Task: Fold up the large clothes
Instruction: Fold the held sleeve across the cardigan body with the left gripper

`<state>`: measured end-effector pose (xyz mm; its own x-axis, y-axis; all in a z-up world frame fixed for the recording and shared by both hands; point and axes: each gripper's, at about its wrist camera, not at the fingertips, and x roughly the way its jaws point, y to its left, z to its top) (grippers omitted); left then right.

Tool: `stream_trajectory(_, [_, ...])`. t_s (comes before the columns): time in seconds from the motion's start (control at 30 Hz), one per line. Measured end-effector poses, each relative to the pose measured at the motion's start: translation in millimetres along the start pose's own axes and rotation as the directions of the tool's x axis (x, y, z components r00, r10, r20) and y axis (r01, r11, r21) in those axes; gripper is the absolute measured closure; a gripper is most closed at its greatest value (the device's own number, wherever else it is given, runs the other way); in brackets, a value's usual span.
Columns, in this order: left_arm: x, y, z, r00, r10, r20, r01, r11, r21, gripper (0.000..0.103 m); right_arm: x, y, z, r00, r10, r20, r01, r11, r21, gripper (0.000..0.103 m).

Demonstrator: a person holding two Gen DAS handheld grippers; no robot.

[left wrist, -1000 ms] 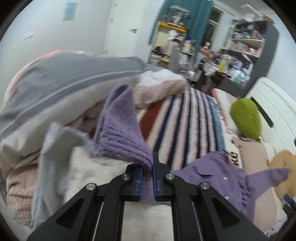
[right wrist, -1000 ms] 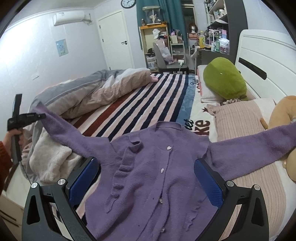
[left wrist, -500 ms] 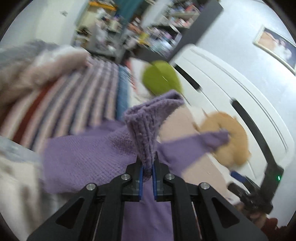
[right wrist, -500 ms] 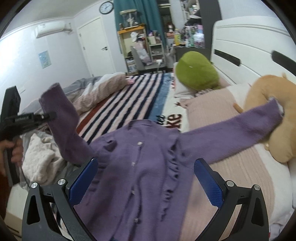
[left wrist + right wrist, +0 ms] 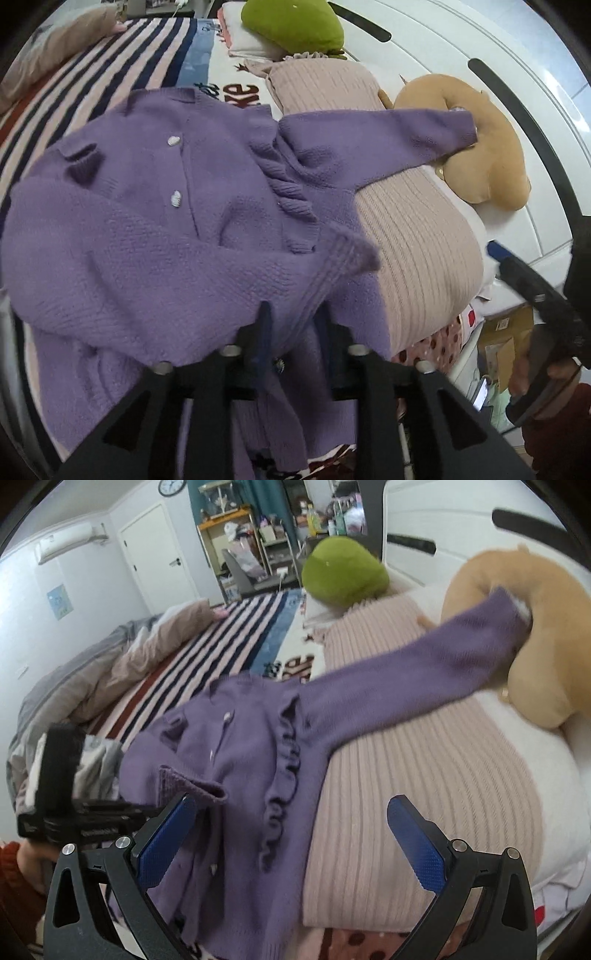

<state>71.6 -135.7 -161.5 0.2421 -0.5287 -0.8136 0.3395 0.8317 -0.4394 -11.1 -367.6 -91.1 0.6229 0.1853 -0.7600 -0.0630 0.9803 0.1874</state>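
Note:
A purple knit cardigan [image 5: 207,177] with small white buttons lies front up on the bed. Its left sleeve [image 5: 122,266] is folded across the body, and the ribbed cuff [image 5: 332,266] lies between the parted fingers of my left gripper [image 5: 295,321]. The other sleeve [image 5: 424,672] stretches out over a pink ribbed pillow to a tan plush. My right gripper [image 5: 291,834] is open and empty above the cardigan's hem [image 5: 236,904]. The left gripper [image 5: 81,823] also shows in the right wrist view, at the folded cuff [image 5: 192,786].
A pink ribbed pillow [image 5: 413,221], a tan plush toy [image 5: 484,147] and a green plush [image 5: 291,26] lie by the white headboard [image 5: 461,55]. A rumpled grey and pink duvet [image 5: 88,679] is piled on the striped bedspread [image 5: 207,653]. Shelves stand beyond.
My left gripper carried the sleeve cuff from the bed's left side across onto the cardigan's body and its jaws have parted. The right gripper moved closer over the cardigan.

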Motion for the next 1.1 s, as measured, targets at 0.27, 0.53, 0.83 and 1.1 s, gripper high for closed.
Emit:
stream_trajectory(0.27, [-67,34,-1,0.984,0.160,0.079,-0.159,0.987,-0.024,0.053,32,16,-15,0.984,0.118,-0.132,-0.112,0.993,0.047,0.028])
stream_trajectory(0.53, [-126,90,-26,0.953,0.285,0.106,-0.273,0.955,-0.113,0.046,122,68,-32,0.942,0.116,-0.314,-0.159,0.981,-0.115,0.030])
stream_trajectory(0.83, [-152,143,-41,0.891,0.442,0.105,-0.421,0.890,-0.175,0.038,193,109,-33,0.882,0.064,-0.466,-0.226,0.927,-0.300,0.067])
stream_trajectory(1.1, [-155,150,-51,0.894,0.436,0.106,-0.409,0.889,-0.205,0.037,161,119,-34,0.899,0.011,-0.437,-0.198,0.901,-0.385,0.098])
